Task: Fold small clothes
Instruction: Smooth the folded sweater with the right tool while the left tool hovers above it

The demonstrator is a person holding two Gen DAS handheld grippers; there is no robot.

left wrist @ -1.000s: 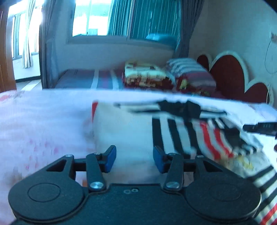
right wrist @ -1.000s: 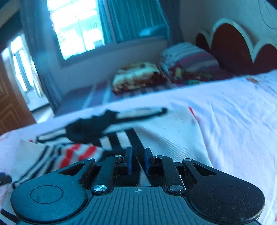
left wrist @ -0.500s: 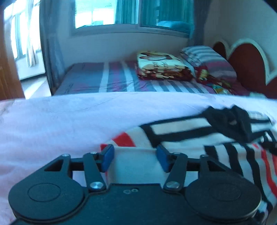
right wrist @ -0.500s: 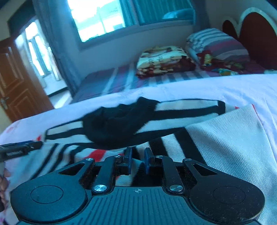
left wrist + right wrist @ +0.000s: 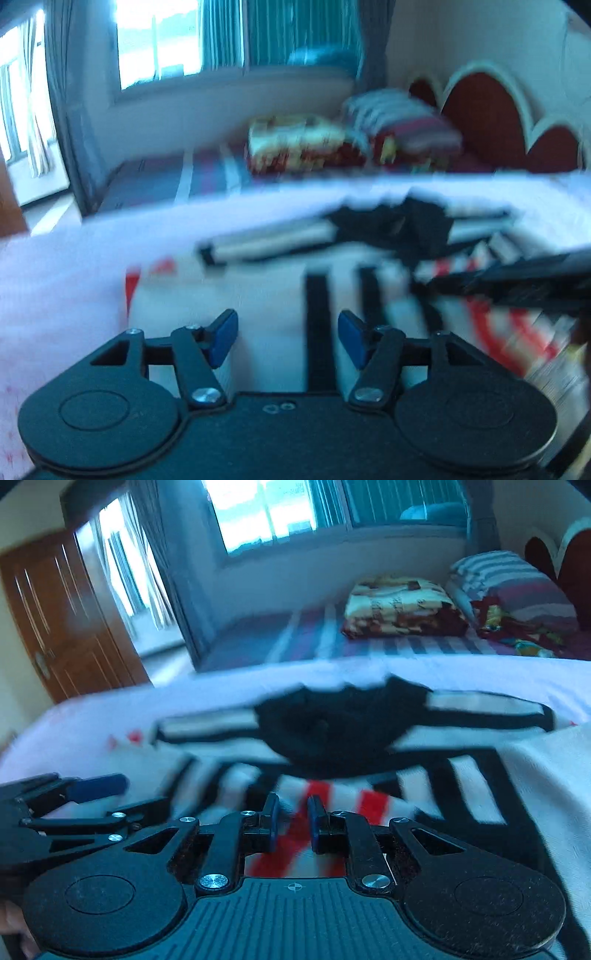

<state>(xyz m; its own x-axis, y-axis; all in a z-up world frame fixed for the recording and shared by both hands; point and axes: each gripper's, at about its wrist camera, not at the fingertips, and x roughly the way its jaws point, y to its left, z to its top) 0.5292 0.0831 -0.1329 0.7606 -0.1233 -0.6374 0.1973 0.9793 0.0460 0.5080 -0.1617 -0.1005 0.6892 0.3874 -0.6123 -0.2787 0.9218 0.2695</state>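
A small white garment with black and red stripes (image 5: 280,295) lies on the pink-white bed sheet (image 5: 74,266); its black collar part (image 5: 340,723) lies at the far edge. My left gripper (image 5: 288,338) is open, jaws wide apart over the garment's white part. My right gripper (image 5: 291,825) has its jaws close together with red-striped cloth (image 5: 295,834) between them. Each gripper shows in the other's view: the right one (image 5: 517,280) at the right, the left one (image 5: 74,805) at the left. Both views are motion-blurred.
Behind lies a second bed with a striped cover (image 5: 369,642), a folded blanket (image 5: 402,605) and a striped pillow (image 5: 513,583). A red scalloped headboard (image 5: 491,118) stands at the right. A window (image 5: 177,40) and a wooden door (image 5: 59,616) are beyond.
Both grippers have swung across the garment, and the views shifted. The right gripper stays closed on striped cloth. The left stays open; the right gripper now shows at its right.
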